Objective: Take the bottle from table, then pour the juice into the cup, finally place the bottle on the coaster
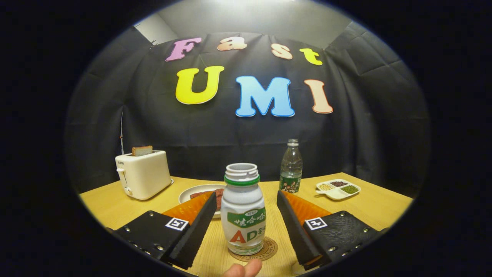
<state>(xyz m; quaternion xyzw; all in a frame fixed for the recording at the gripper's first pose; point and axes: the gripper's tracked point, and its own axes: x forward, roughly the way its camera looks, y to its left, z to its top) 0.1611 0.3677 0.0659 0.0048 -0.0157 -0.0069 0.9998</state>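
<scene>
The claw (245,221) stands released, its two fingers spread wide to either side of the small white drink bottle (243,209), each with a clear gap from the bottle's wall, so nothing is gripped. The bottle stands upright on the round cork coaster (269,249) near the table's front edge, between the fingers; its green-ringed neck is uncapped and open. Seated square on the coaster with the fingers apart from it, it reads to me as the last step done or all but done, the bottle set down where the task wants it and the claw opened to let go. No cup can be made out from here, so whether juice went in cannot be judged. A person's fingertip (251,266) shows at the near edge, just in front of the coaster, likely part of the hand carrying the tool. Farther back on the wooden table (369,206), a cream toaster (143,174) with a slice of bread sits toward the back left corner, a white plate (192,191) with something dark lies behind the left finger, a clear water bottle (291,166) stands at the back edge, and a divided dish of grains (338,189) lies toward the back right. Any retreat should be straight back, to keep the fingers from clipping the light, top-open bottle.
</scene>
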